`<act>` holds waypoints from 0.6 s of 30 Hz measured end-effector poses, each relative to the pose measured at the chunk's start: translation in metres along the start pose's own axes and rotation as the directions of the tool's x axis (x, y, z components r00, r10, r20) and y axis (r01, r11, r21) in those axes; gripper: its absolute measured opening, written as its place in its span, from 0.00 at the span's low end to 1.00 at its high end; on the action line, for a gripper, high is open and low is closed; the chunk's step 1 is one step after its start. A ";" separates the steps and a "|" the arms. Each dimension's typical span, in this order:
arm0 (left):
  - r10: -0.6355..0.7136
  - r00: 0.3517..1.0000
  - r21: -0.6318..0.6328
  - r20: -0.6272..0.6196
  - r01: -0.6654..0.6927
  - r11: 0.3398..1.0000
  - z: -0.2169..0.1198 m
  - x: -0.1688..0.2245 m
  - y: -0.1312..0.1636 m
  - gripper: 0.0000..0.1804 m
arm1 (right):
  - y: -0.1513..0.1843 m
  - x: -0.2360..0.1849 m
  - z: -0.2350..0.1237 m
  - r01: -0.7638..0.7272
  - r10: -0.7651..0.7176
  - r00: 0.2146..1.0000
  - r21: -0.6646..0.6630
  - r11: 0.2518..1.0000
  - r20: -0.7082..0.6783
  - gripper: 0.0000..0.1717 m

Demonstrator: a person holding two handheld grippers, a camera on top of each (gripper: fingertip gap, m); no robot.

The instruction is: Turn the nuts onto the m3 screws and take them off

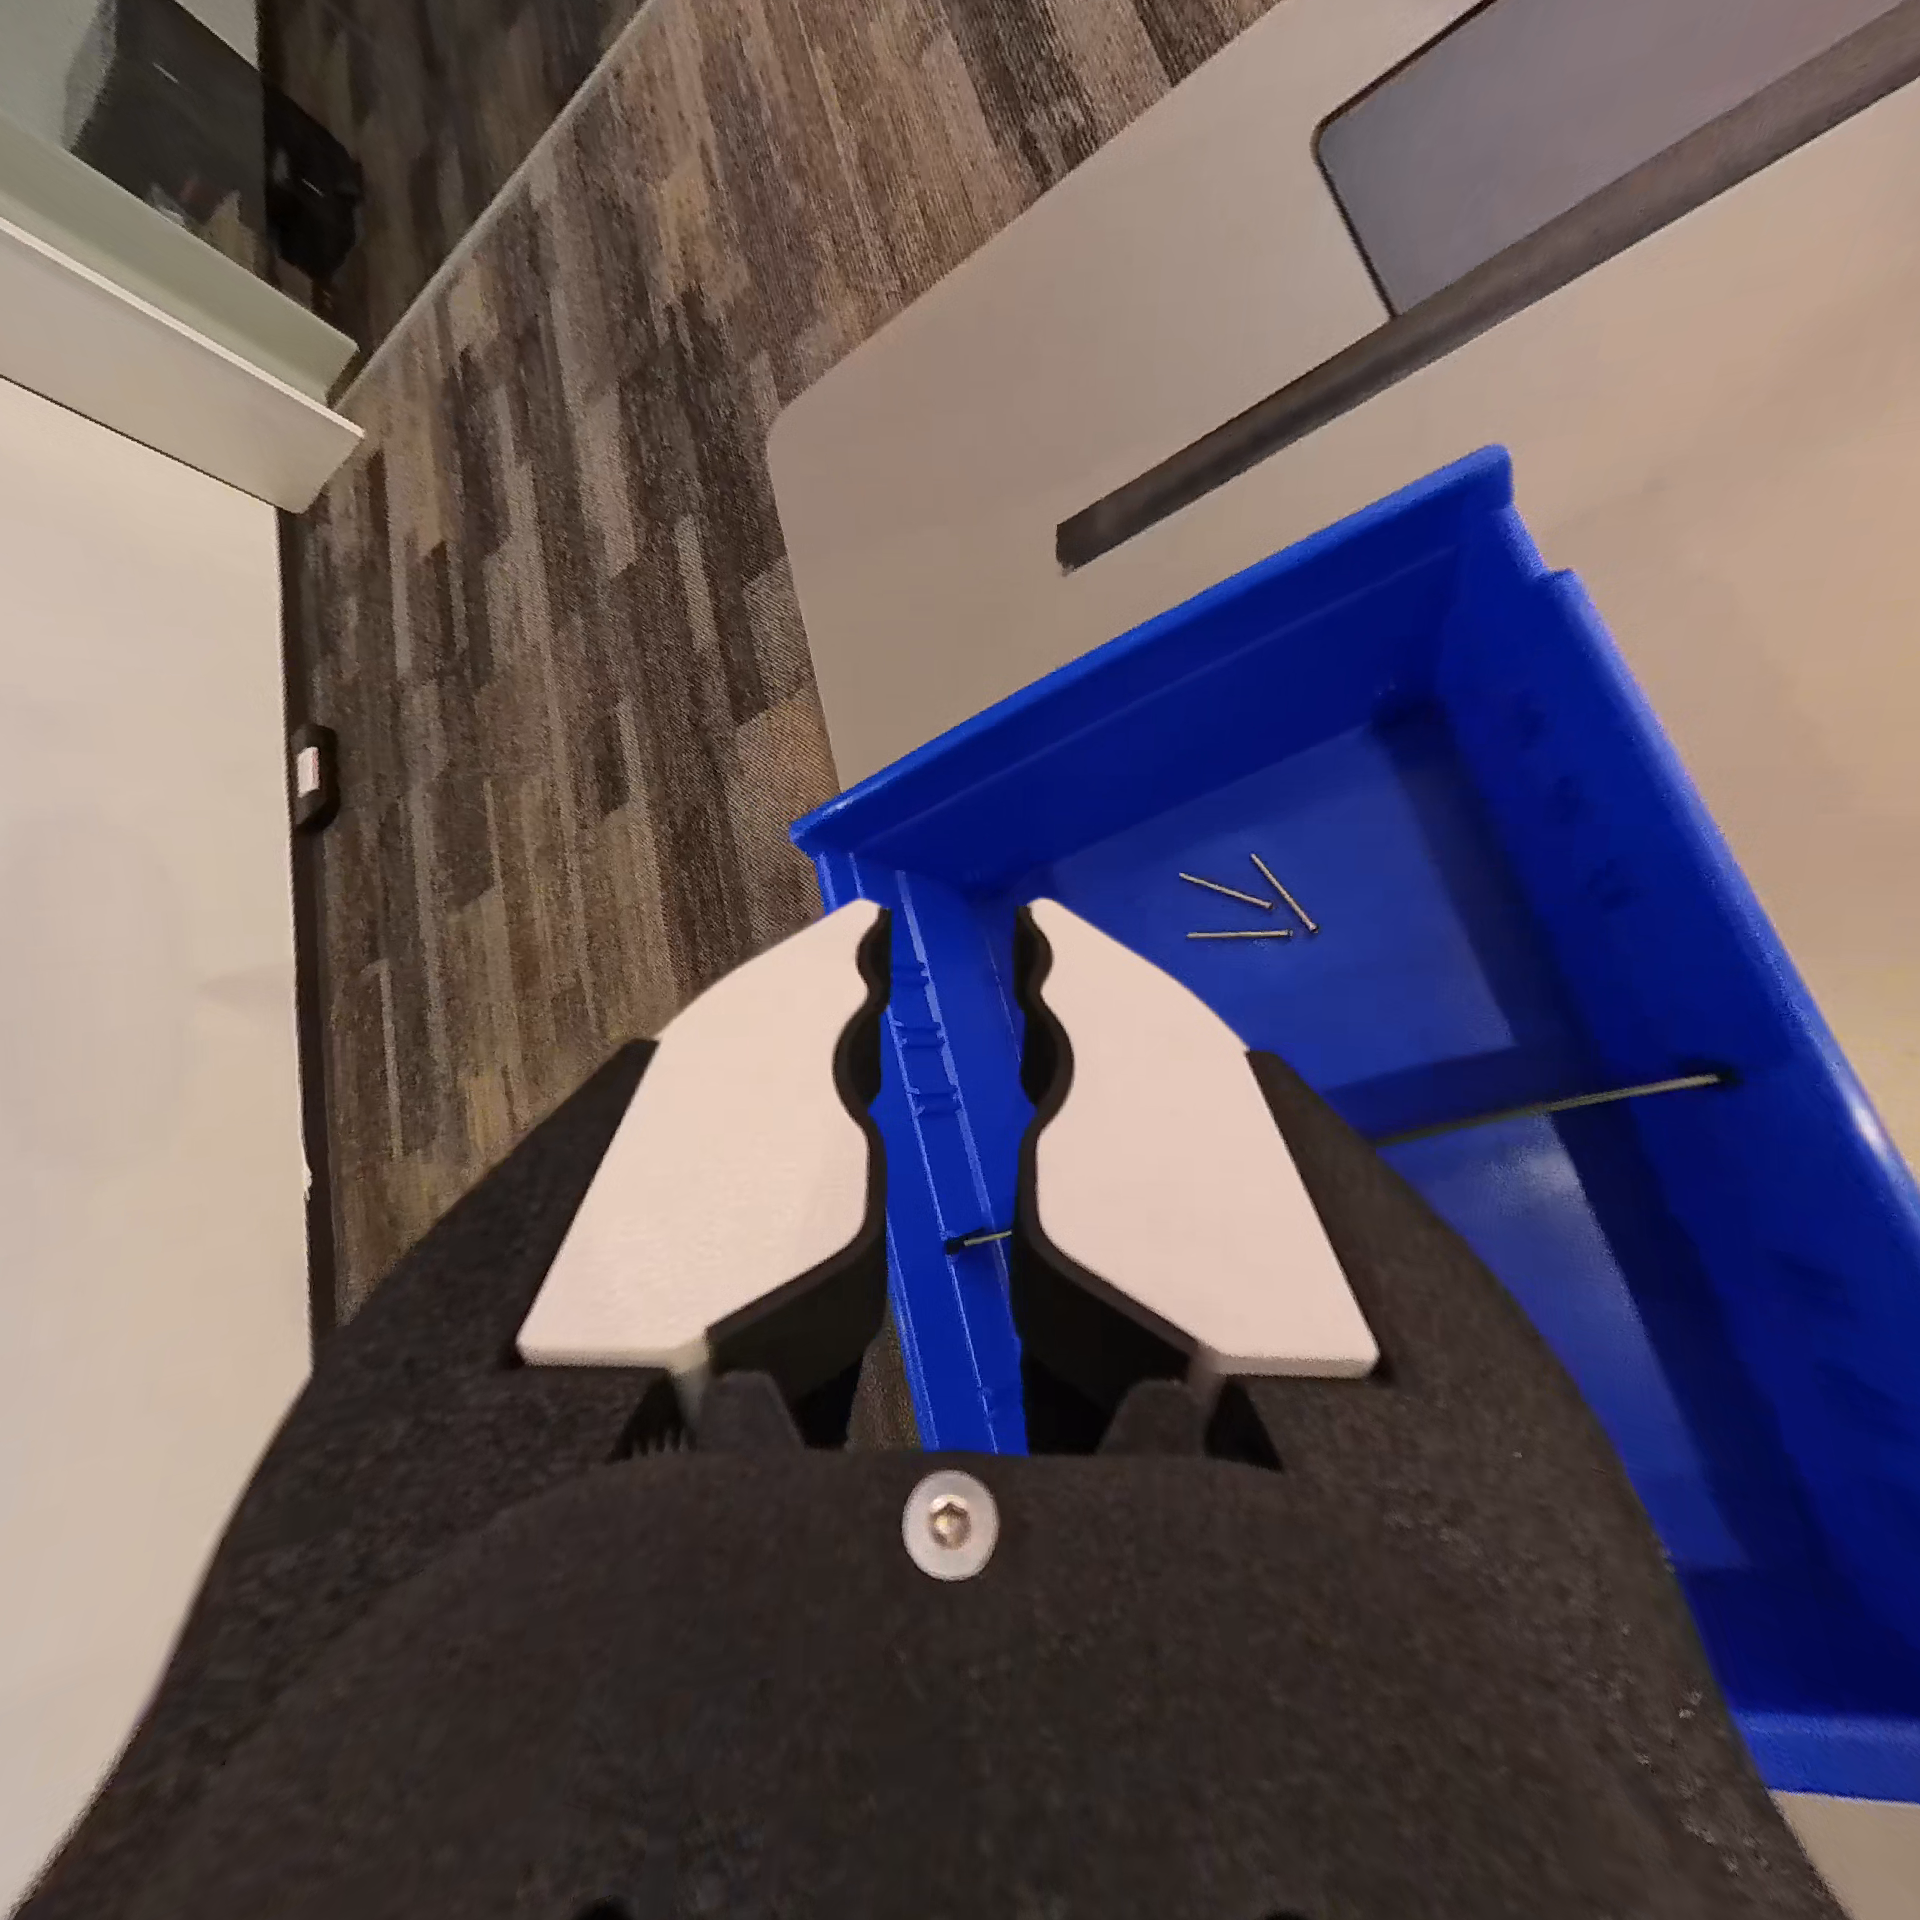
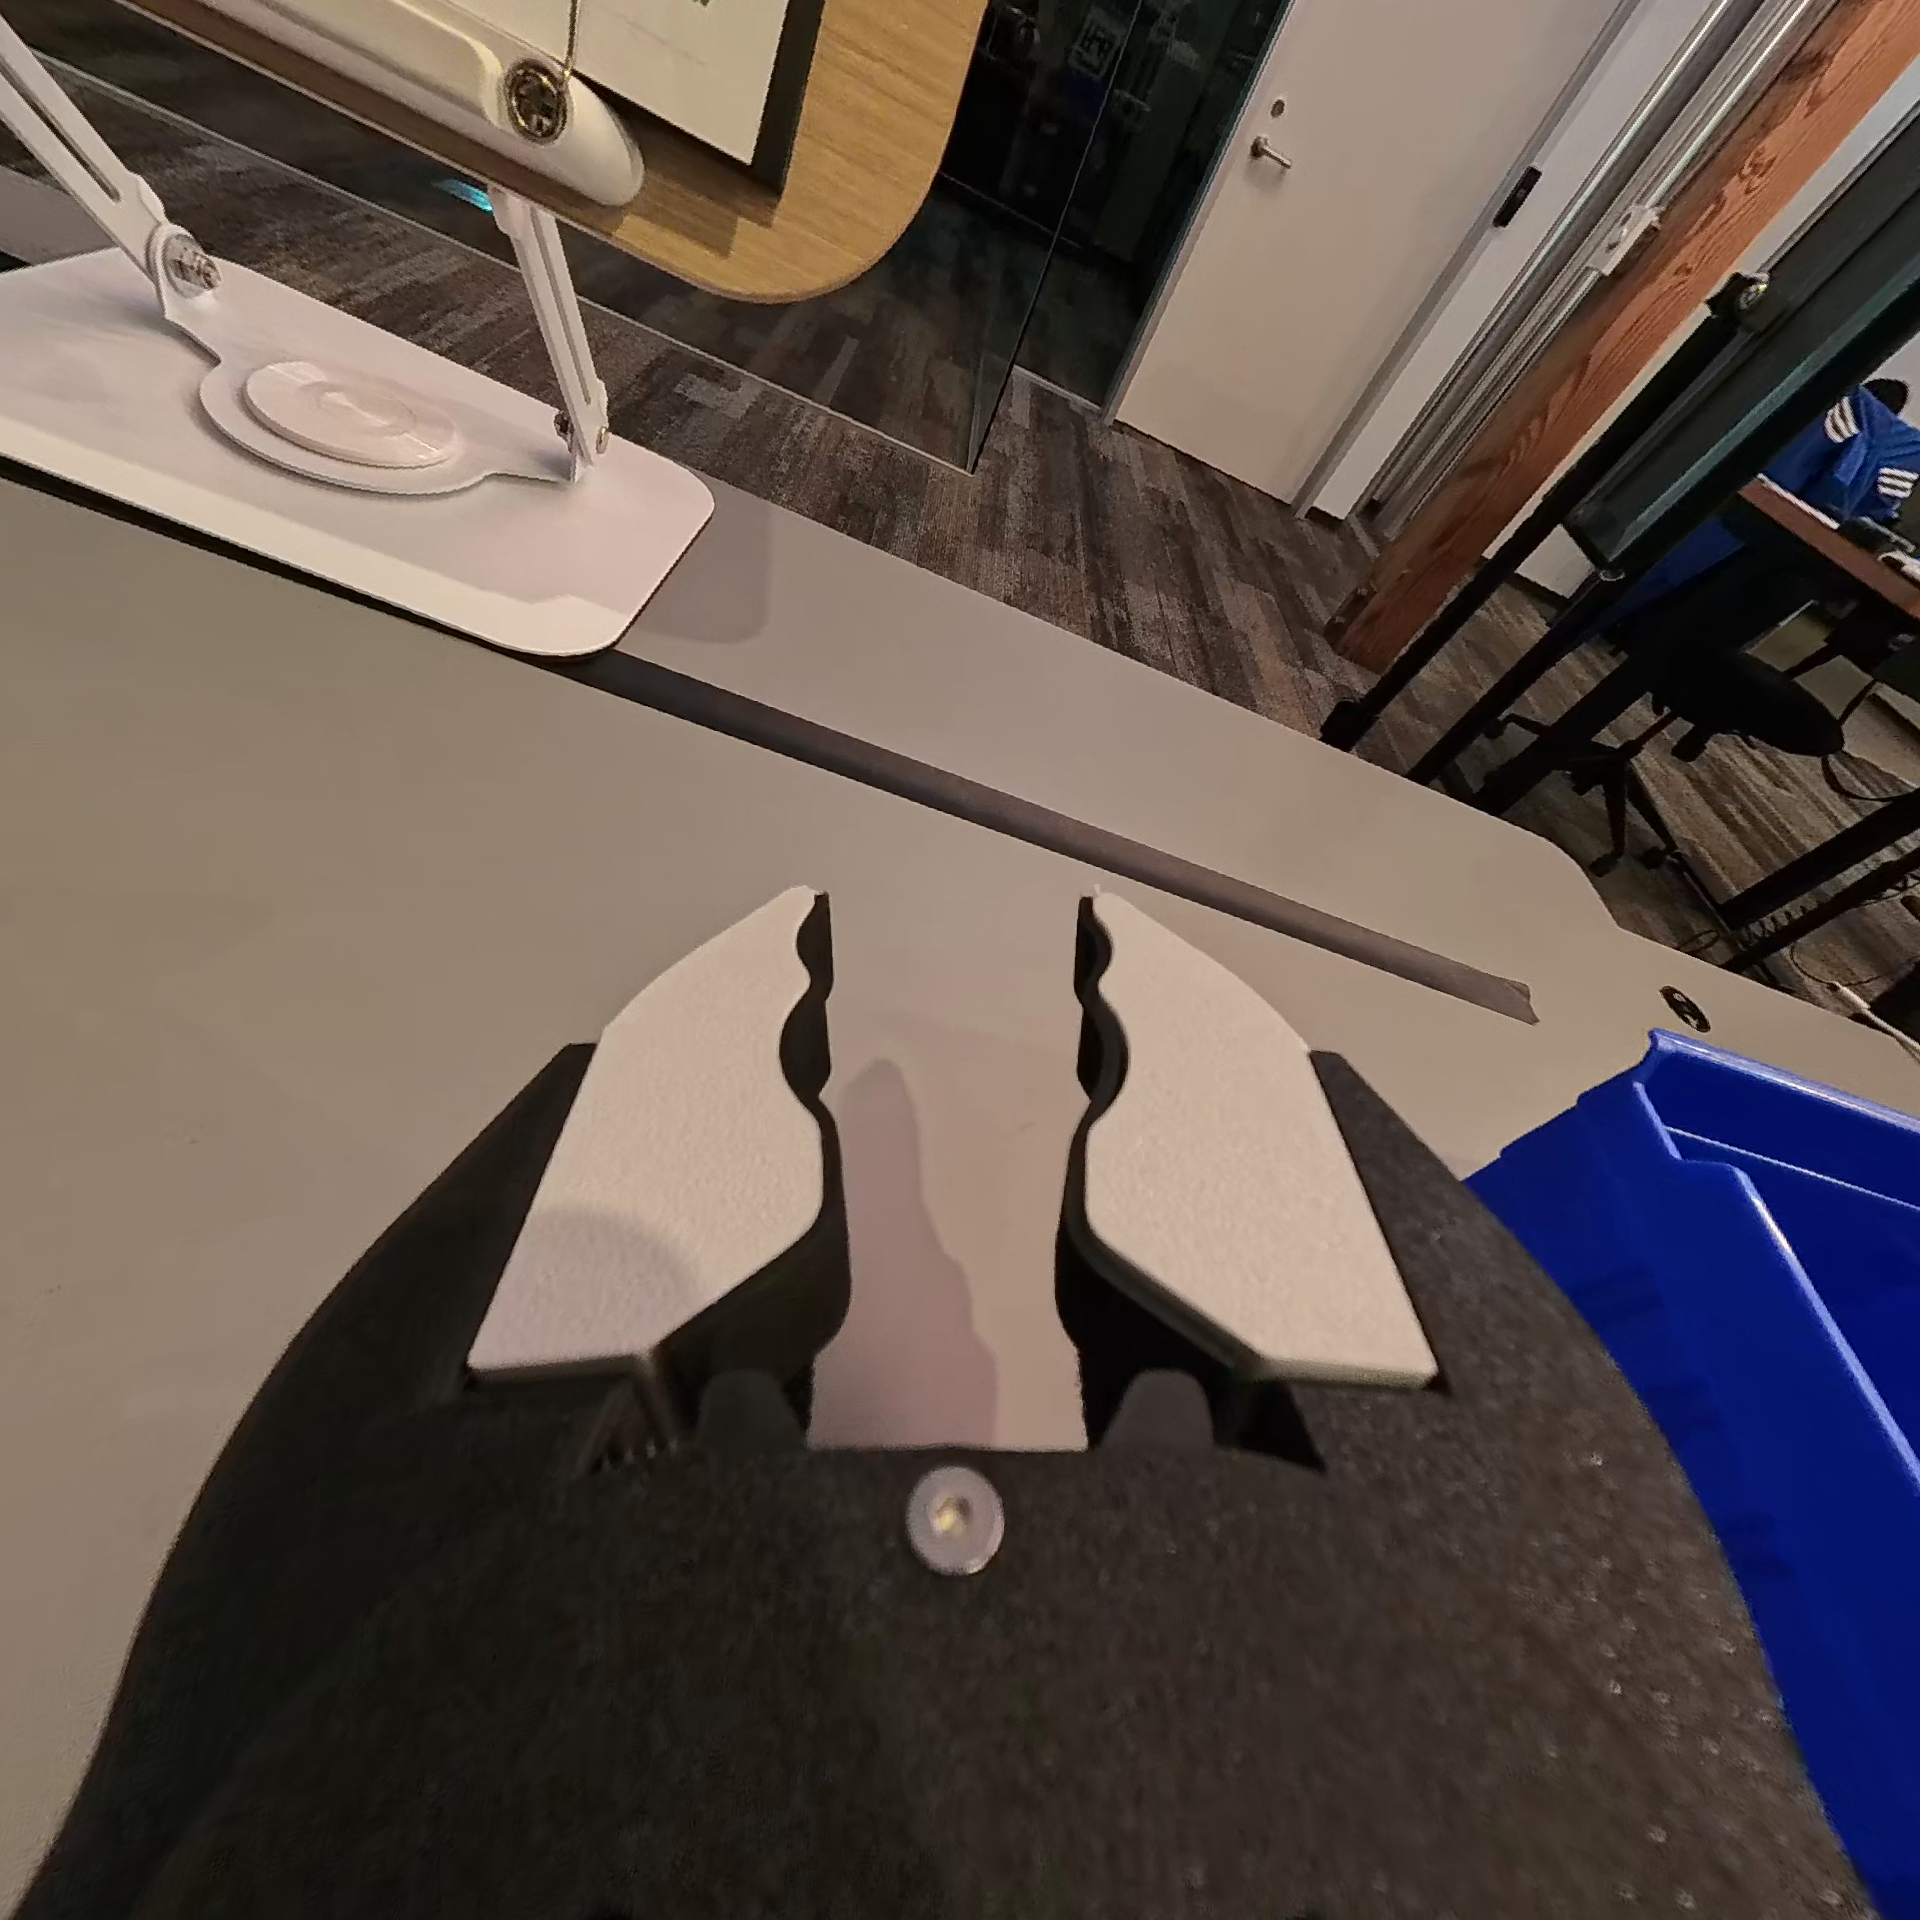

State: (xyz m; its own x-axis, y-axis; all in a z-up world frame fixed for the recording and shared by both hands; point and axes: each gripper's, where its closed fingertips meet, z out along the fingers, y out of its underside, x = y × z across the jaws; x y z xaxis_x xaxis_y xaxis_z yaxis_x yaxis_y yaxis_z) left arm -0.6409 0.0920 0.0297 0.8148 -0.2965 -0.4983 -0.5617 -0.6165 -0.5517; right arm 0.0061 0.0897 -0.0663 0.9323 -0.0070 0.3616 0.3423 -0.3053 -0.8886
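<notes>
Left wrist view: left gripper [image 1: 951, 914] clamps blue bin [image 1: 1455, 987] wall; right gripper [image 2: 951, 904] fingers apart over grey table [image 2: 312, 883]; carpet [image 1: 571, 520] beyond.

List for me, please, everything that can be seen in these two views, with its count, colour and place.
bin: one, blue plastic, on the table; its side wall sits between the left tool's fingers; also at the right edge of the right wrist view.
nails: three, thin, metallic, on the bin's floor near its far wall.
table: one, pale grey, under both tools.
tape strip: one, dark grey, running diagonally across the table.
stand base: one, white, flat, on the table's far left, with white struts rising from it.
carpet: brown and grey patchwork, on the floor beyond the table.
door: one, white, in the background.
left tool: one, black with pale fingers, closed on the bin wall.
right tool: one, same colours, open and empty over bare table.
</notes>
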 end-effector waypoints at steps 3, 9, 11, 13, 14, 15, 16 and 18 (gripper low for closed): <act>-0.004 0.998 -0.055 -0.067 0.001 0.998 0.011 0.004 0.011 0.13 | -0.001 0.000 0.000 0.012 -0.012 1.000 0.001 1.000 -0.005 0.26; -0.034 0.965 -0.166 -0.261 -0.010 0.986 0.026 0.019 0.023 0.12 | -0.003 -0.003 -0.001 0.035 -0.035 0.999 0.006 0.999 -0.010 0.26; -0.037 0.954 -0.175 -0.297 -0.017 0.984 0.031 0.021 0.020 0.11 | -0.004 -0.004 -0.001 0.039 -0.039 0.999 0.006 0.999 -0.008 0.26; -0.060 0.945 -0.196 -0.320 -0.004 0.981 0.037 0.023 0.019 0.11 | -0.003 -0.005 -0.001 0.044 -0.044 0.999 0.003 0.999 -0.008 0.26; -0.076 0.940 -0.217 -0.334 0.002 0.976 0.042 0.026 0.020 0.10 | -0.003 -0.005 -0.001 0.048 -0.048 0.999 0.002 0.999 -0.010 0.26; -0.088 0.934 -0.238 -0.346 0.004 0.971 0.047 0.031 0.022 0.10 | -0.003 -0.005 0.000 0.052 -0.052 0.999 0.001 0.999 -0.011 0.26; -0.096 0.929 -0.252 -0.356 0.003 0.968 0.053 0.036 0.025 0.09 | -0.002 -0.005 0.000 0.055 -0.055 0.998 0.000 0.998 -0.012 0.26; -0.114 0.925 -0.278 -0.362 0.010 0.961 0.066 0.047 0.032 0.09 | -0.002 -0.005 -0.001 0.060 -0.060 0.998 -0.001 0.998 -0.015 0.26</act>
State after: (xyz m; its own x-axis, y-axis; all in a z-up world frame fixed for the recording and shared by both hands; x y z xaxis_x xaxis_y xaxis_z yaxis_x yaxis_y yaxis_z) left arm -0.6299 0.1067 -0.0552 0.8700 -0.4678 -0.1558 -0.4915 -0.7979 -0.3490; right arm 0.0008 0.0898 -0.0657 0.9081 -0.0033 0.4187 0.3977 -0.3064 -0.8649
